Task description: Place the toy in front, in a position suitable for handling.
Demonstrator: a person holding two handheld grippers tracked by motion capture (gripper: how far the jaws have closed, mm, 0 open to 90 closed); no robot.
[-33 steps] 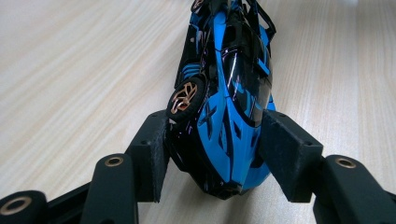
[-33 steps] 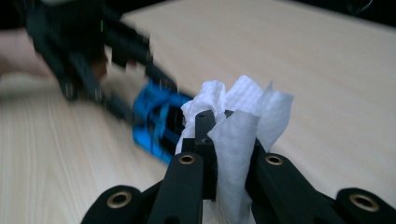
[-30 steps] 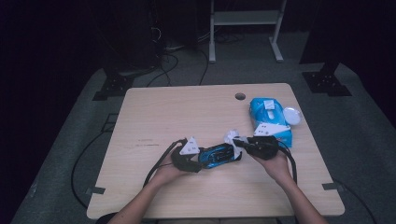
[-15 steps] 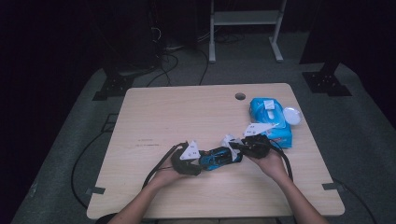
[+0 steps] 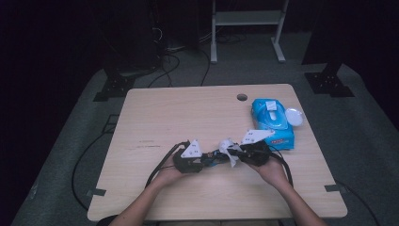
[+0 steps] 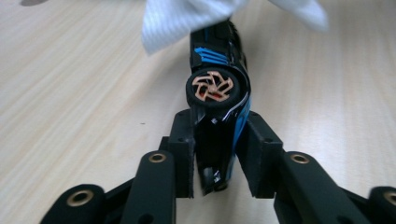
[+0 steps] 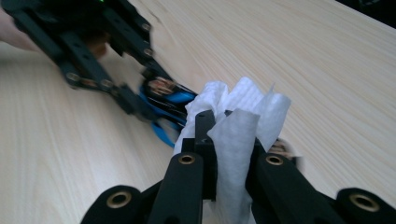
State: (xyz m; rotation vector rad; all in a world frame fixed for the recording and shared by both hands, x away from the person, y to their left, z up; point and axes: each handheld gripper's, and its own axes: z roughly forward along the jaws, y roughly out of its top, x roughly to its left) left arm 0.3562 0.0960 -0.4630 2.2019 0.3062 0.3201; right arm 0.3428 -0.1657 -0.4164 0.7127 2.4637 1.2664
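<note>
Black-and-blue toy car (image 6: 219,70) clamped in left gripper (image 6: 217,154); right gripper (image 7: 229,154) pinches white wipe (image 7: 238,126).

The right gripper (image 7: 223,140) pinches a crumpled white wipe (image 7: 243,126) between its black jaws. Beyond it, the left gripper (image 7: 140,100), blurred, clamps a black-and-blue toy car (image 7: 169,99) that touches the wipe, above the light wooden table (image 7: 327,60).
</note>
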